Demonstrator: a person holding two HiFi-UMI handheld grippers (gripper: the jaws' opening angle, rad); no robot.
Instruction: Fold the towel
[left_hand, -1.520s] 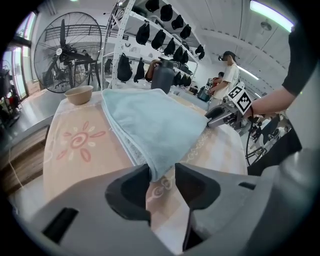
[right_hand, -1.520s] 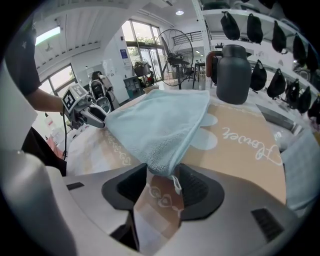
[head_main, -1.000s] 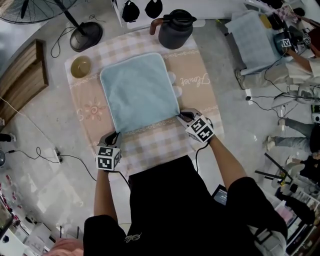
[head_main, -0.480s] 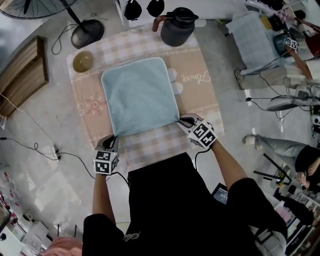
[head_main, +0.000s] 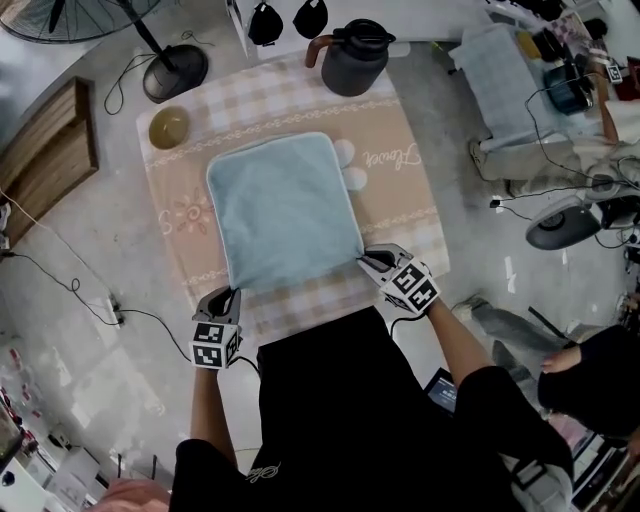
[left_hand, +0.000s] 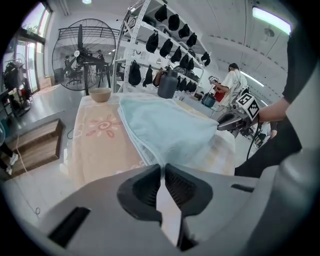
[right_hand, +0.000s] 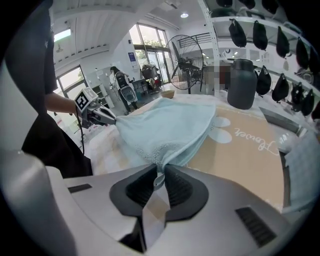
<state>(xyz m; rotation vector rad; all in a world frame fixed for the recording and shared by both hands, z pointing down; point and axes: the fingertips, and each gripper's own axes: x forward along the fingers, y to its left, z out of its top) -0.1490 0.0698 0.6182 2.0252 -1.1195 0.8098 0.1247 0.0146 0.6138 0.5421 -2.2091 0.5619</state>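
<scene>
A light blue towel lies spread on the table's beige checked cloth. My left gripper is shut on the towel's near left corner, which shows pinched between its pads in the left gripper view. My right gripper is shut on the near right corner, and a fold of fabric is bunched between its pads in the right gripper view. The near edge hangs lifted between the two grippers, while the rest of the towel rests on the cloth.
A black kettle stands at the table's far edge, and a small bowl at the far left corner. A fan base and a wooden pallet are on the floor to the left. Cables and people are to the right.
Both grippers have drawn back toward the person with the towel's near corners in them. The whole towel has slid along the cloth toward the near edge.
</scene>
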